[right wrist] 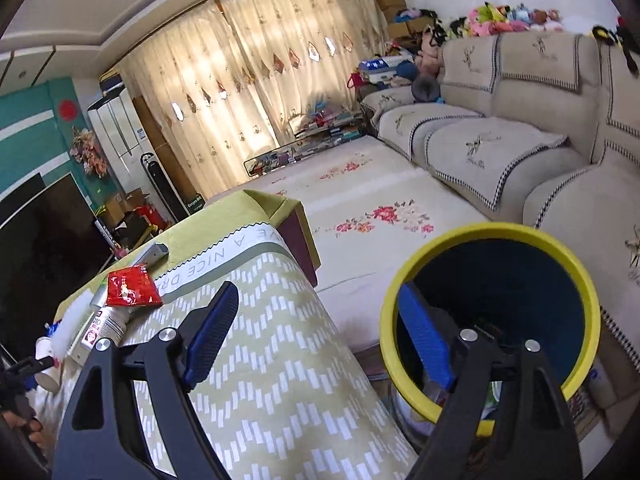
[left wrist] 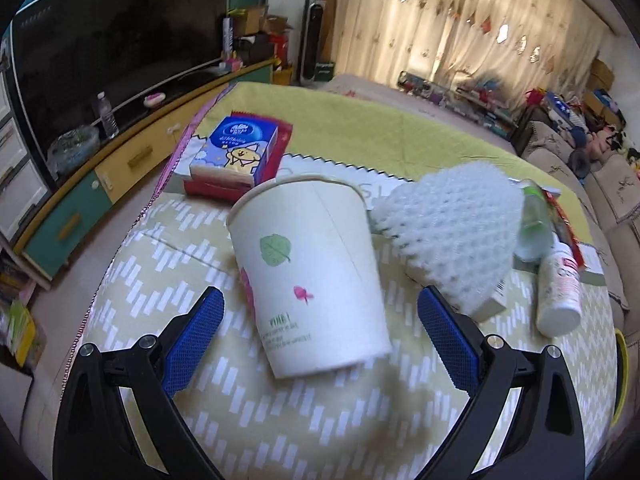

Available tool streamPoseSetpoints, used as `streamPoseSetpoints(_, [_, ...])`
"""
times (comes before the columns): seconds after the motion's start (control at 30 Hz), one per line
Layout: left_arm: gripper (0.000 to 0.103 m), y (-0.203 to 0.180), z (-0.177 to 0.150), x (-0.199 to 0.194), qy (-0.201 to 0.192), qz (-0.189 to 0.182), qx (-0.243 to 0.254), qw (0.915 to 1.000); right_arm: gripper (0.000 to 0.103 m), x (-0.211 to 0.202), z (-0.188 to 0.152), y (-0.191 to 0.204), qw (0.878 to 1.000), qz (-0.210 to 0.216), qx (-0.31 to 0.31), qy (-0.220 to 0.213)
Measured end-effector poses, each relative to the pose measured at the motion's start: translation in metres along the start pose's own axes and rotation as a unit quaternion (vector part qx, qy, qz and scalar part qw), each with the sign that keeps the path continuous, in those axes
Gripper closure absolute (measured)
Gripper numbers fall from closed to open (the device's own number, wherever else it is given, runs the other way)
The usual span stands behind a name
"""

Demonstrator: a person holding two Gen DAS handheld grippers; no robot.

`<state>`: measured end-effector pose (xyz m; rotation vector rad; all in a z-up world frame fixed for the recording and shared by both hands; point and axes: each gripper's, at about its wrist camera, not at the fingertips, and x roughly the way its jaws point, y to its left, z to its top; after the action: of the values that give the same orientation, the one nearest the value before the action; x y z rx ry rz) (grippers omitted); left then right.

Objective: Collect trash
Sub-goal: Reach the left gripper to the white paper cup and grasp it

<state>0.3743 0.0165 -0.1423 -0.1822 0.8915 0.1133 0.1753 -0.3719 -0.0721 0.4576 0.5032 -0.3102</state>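
Left wrist view shows the left tool (left wrist: 320,312) spread wide with nothing gripped, its blue pads on either side of a paper cup (left wrist: 308,272) that stands tilted on the tabletop (left wrist: 360,420). At two o'clock from the cup lies a white foam net (left wrist: 452,232), then small bottles (left wrist: 558,292). At eleven o'clock, farther back, sits a tissue pack (left wrist: 240,156). Over in the right wrist view, the right tool (right wrist: 316,332) is spread wide and empty too, above the yellow-rimmed bin (right wrist: 496,240) beside the tabletop. A red wrapper (right wrist: 132,286) waits at nine o'clock. I think most trash is still left to collect.
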Motion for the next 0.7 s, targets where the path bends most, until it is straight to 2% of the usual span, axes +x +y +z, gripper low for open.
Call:
streamPoseSetpoints(0.1, [0.008, 0.000, 0.002, 0.009, 0.007, 0.009, -0.003, 0.9999, 0.024, 0.003, 0.000, -0.002, 1.000, 0.001, 0.004, 0.006])
streamPoseSetpoints(0.17, [0.013, 0.001, 0.003, 0.016, 0.012, 0.014, -0.004, 0.9998, 0.024, 0.004, 0.000, -0.002, 1.000, -0.001, 0.003, 0.007])
streamPoseSetpoints(0.4, [0.039, 0.006, 0.005, 0.024, 0.011, 0.008, -0.006, 0.9999, 0.024, 0.006, 0.002, 0.000, 1.000, -0.005, -0.002, 0.008])
streamPoseSetpoints(0.7, [0.040, 0.009, -0.007, -0.015, -0.019, 0.004, 0.009, 0.9998, 0.024, 0.010, 0.002, -0.002, 1.000, -0.007, 0.005, 0.015])
